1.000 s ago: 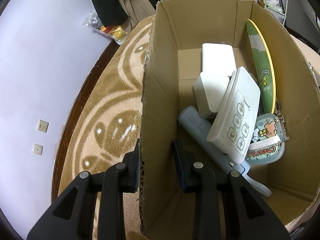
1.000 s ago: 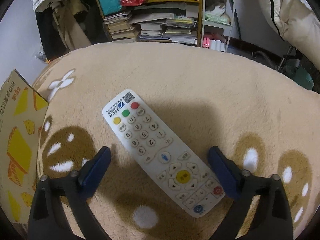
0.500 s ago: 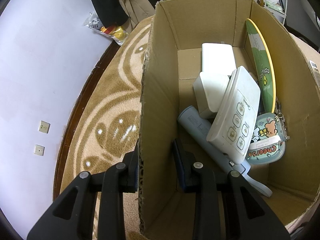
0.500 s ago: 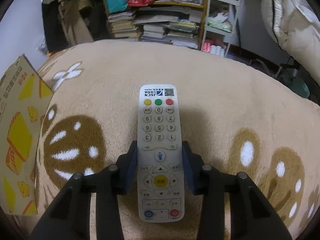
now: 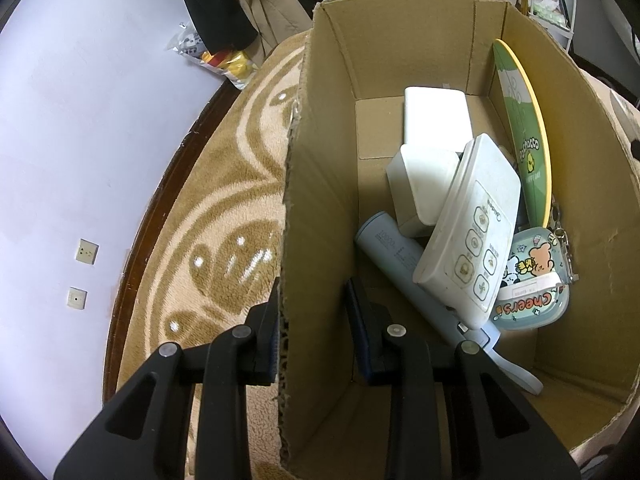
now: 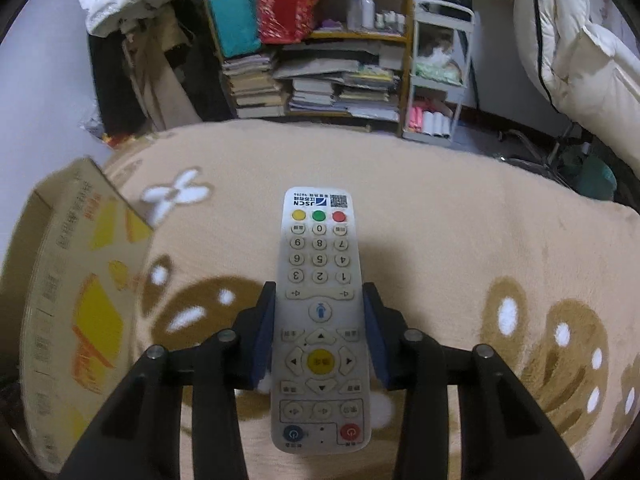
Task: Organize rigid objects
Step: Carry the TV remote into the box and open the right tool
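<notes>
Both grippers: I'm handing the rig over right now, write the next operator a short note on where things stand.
Left gripper: straddles the left wall of the cardboard box, one finger outside, one inside; steadying it, though the jaws look not fully closed.
Right gripper: shut on the white TV remote, held over the beige rug.
Done: box already holds a white controller, white blocks, a blue power bank, a green board and a bear case.
Left: carry the remote to the box, which sits to its left, and drop it in.

The left gripper (image 5: 314, 330) straddles the cardboard box (image 5: 316, 208) wall, outer finger (image 5: 266, 344) touching.
</notes>
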`<state>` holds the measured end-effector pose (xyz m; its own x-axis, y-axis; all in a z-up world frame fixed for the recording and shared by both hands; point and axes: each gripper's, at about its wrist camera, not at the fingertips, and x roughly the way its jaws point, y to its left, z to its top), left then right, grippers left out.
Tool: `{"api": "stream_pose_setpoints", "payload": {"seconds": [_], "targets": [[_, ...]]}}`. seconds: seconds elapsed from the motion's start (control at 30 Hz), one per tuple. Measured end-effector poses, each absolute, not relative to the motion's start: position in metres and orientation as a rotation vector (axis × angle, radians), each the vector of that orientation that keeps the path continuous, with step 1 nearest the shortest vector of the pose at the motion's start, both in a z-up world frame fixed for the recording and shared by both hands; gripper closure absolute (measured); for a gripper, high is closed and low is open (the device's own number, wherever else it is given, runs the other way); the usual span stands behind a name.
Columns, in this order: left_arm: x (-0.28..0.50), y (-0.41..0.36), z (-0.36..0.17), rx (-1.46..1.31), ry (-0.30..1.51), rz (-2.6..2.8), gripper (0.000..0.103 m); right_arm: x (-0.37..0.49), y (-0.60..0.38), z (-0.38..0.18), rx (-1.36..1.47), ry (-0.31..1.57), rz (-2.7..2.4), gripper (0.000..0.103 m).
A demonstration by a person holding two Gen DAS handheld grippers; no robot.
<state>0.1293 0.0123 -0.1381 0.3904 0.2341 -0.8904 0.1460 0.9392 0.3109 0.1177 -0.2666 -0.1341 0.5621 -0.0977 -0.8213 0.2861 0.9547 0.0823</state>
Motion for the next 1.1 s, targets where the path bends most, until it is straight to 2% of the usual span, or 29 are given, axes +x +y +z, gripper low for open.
{"api": "stream_pose_setpoints", "payload": {"seconds": [0.27, 0.7, 1.1], "targets": [[0.130, 0.014, -0.138, 0.365, 1.176, 0.056, 0.074, 0.120, -0.234, -0.116, 0.198, 0.915, -0.166, 0.060], [0.131, 0.015, -0.140, 0.356, 1.178, 0.053, 0.074, 0.122, -0.161, -0.057, 0.206, 0.814, 0.017, 0.059], [0.130, 0.018, -0.140, 0.345, 1.180, 0.050, 0.074, 0.119, -0.116, -0.063, 0.192, 0.852, 0.127, 0.059]]}}
